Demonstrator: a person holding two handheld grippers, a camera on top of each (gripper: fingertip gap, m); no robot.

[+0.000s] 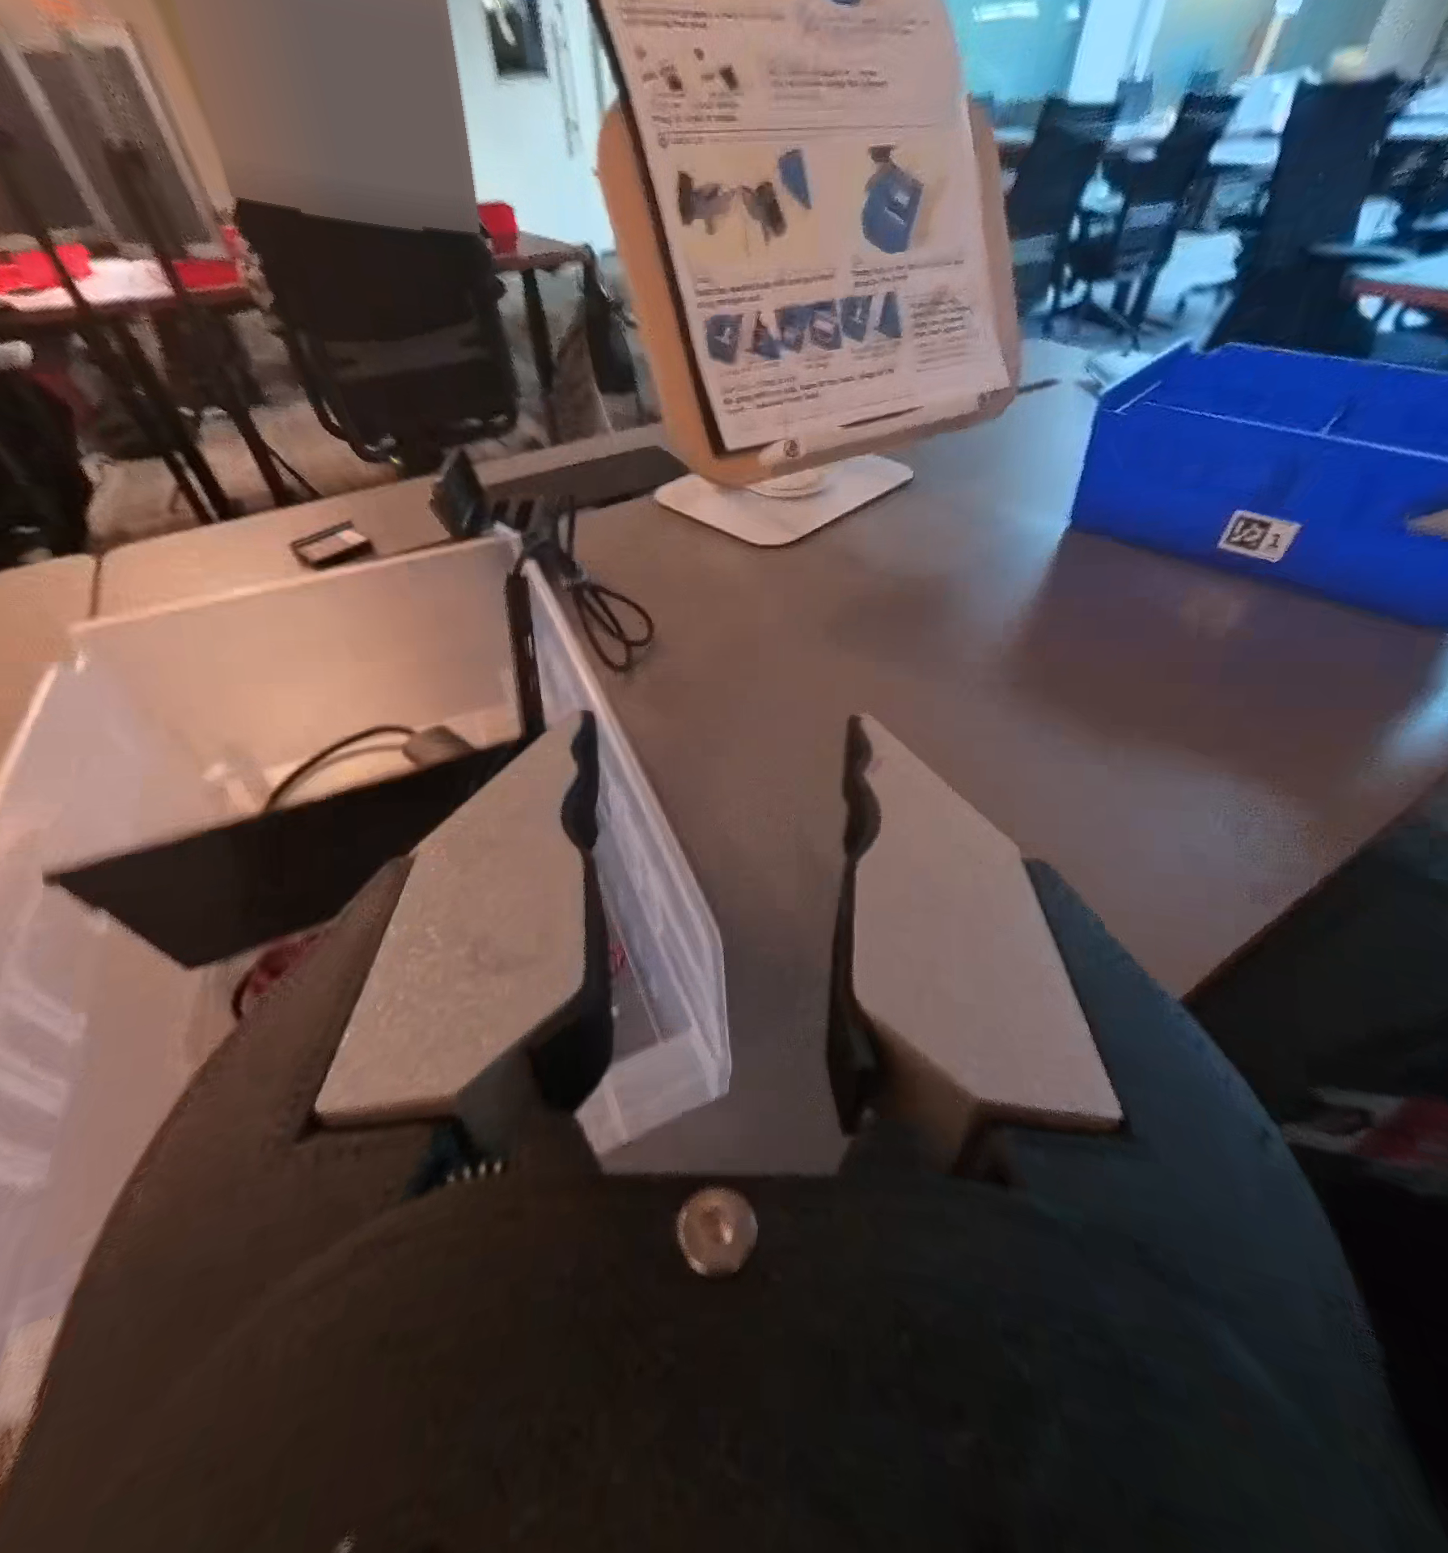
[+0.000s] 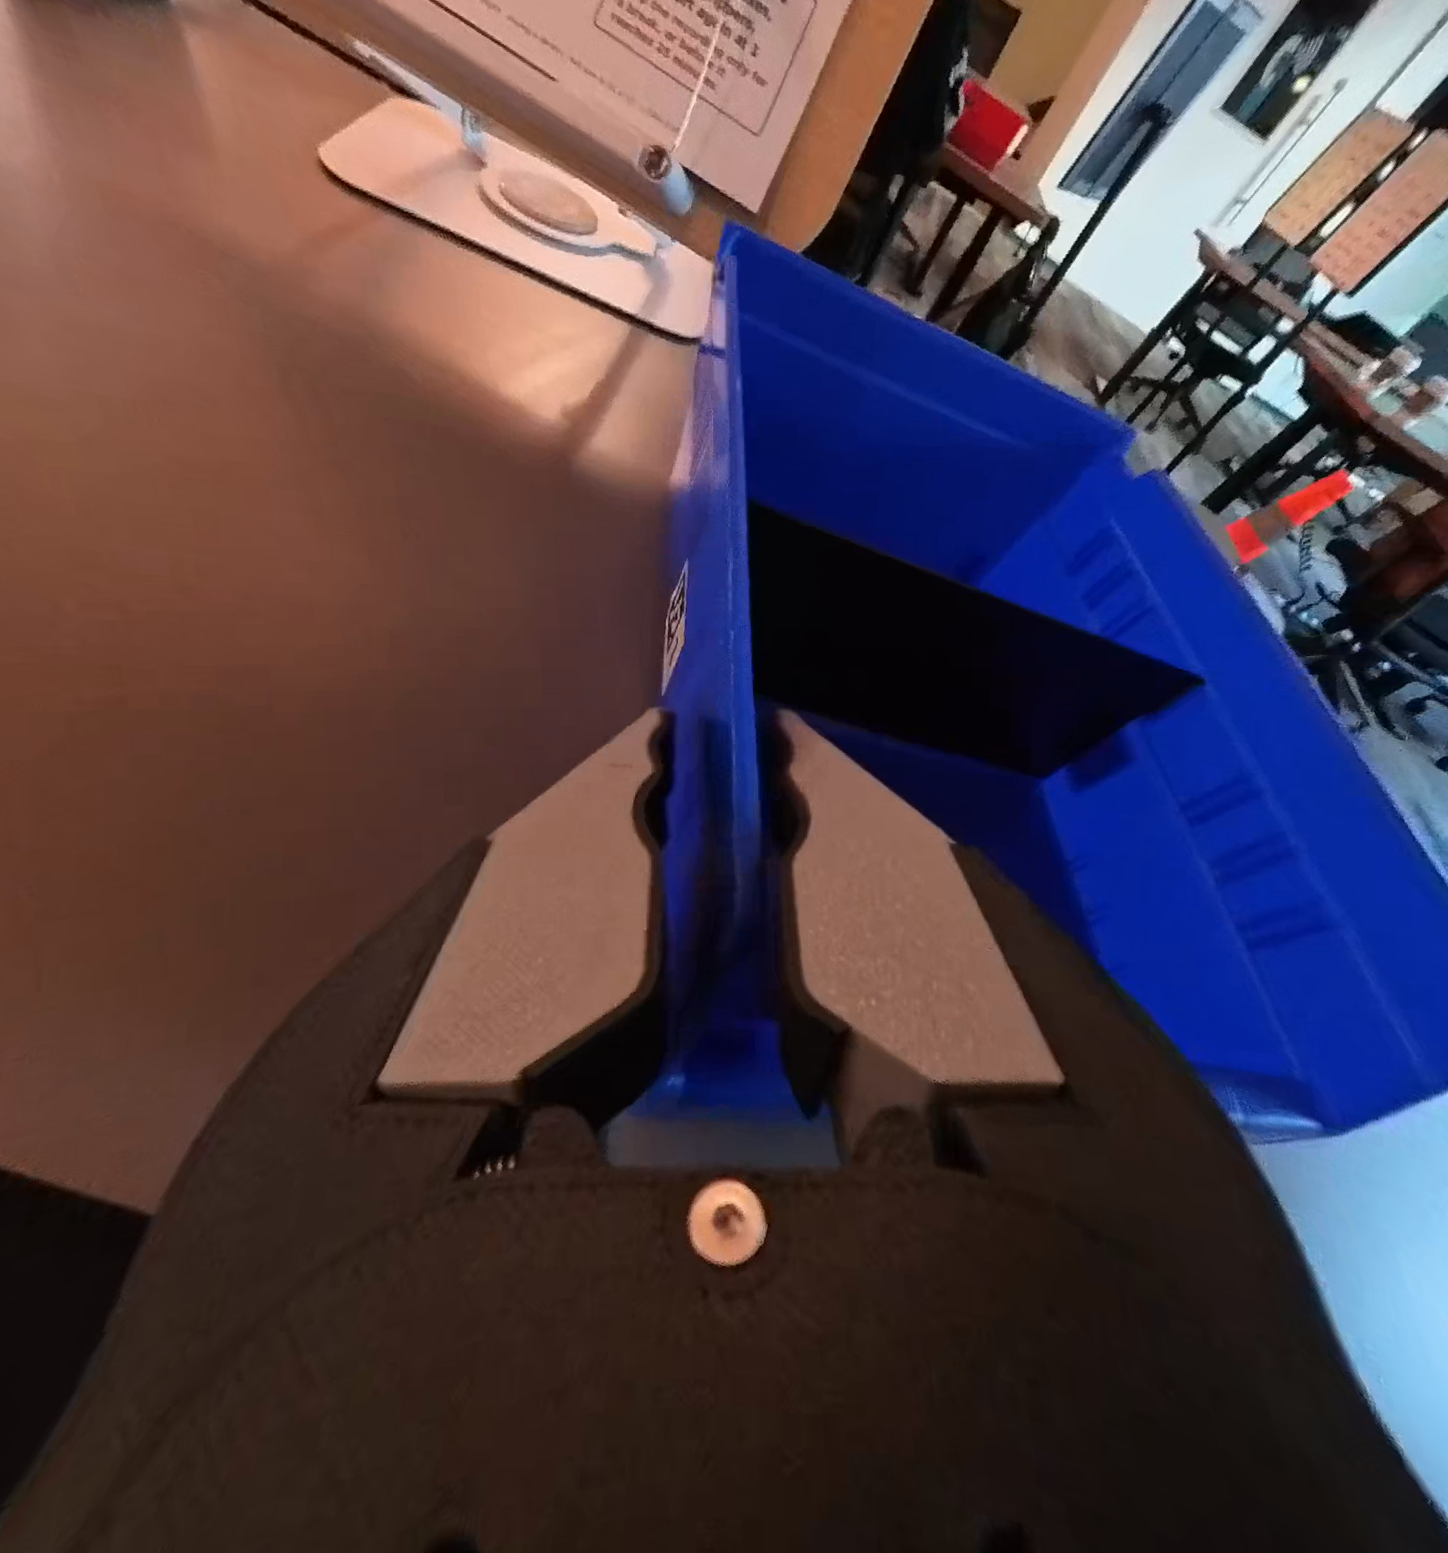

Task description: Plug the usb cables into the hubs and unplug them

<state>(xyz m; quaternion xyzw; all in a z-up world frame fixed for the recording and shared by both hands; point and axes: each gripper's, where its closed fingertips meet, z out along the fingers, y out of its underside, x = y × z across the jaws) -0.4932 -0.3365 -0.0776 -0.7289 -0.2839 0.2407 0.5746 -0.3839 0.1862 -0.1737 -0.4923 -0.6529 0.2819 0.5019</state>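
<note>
While the right gripper [image 2: 716, 739] was clamped on the blue bin's wall [image 2: 708, 840] and the left gripper [image 1: 716, 735] gaped empty, the hub [image 1: 527, 496] and cables [image 1: 611, 613] lay untouched well beyond its fingertips, so plugging seemingly hadn't begun.

The left gripper [image 1: 716, 731] has a broad black body of matte, finely textured plastic, rounded like a dome toward the camera. Two wedge-shaped fingers [image 1: 485, 924] carry flat grey plates on top, with black inner edges that are wavy near the tips. A silver screw [image 1: 716, 1232] sits at the centre of the body, just behind the gap. The right gripper [image 2: 716, 731] is built the same: black body, grey-topped fingers [image 2: 536, 950], scalloped black inner edges, and a pale round screw [image 2: 726, 1220] at the centre.
</note>
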